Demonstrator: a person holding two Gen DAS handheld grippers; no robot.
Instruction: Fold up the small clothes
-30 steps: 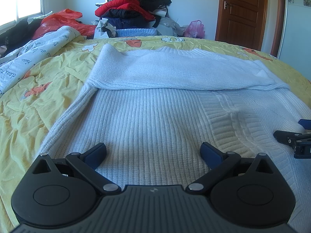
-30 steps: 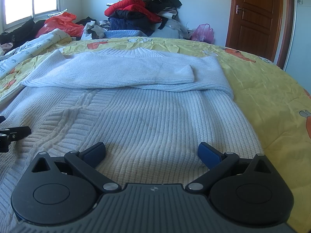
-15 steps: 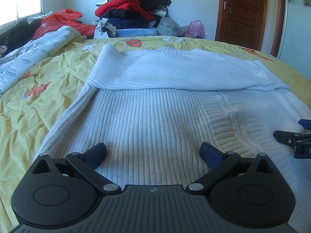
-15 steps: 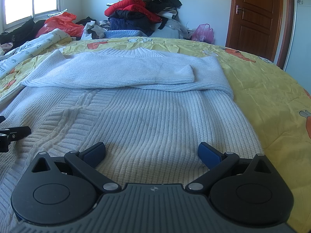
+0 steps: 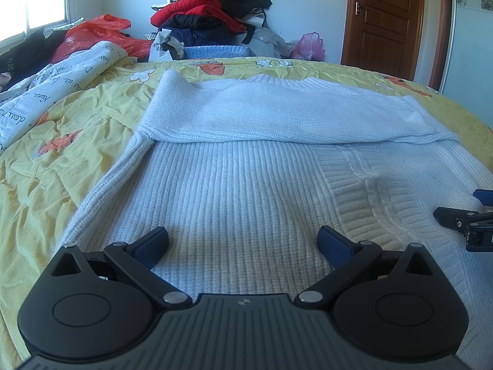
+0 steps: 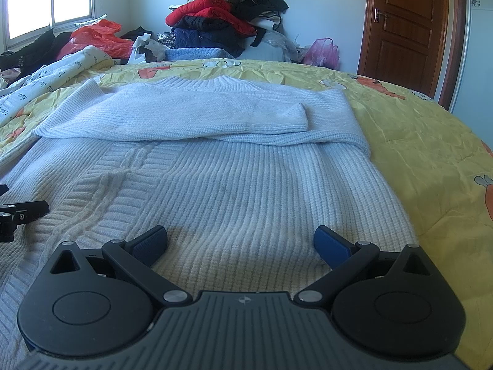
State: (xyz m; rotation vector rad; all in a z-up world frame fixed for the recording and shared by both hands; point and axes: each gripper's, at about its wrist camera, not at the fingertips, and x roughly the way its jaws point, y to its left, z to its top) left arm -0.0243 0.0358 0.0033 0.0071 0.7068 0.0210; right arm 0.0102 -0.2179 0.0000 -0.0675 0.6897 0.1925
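Note:
A pale blue ribbed knit sweater (image 5: 246,185) lies flat on the yellow bedspread (image 5: 55,160), its sleeves folded across the chest at the far end. It also shows in the right wrist view (image 6: 240,185). My left gripper (image 5: 243,243) is open and empty, low over the sweater's near hem on the left side. My right gripper (image 6: 240,242) is open and empty, low over the hem on the right side. Each gripper's fingers show at the edge of the other's view: the right one (image 5: 462,222), the left one (image 6: 21,212).
A pile of red, black and navy clothes (image 5: 209,18) stands beyond the bed. A white printed quilt (image 5: 46,92) and an orange plastic bag (image 5: 98,30) lie at the far left. A brown door (image 5: 388,15) is at the far right. The bedspread (image 6: 431,160) extends right.

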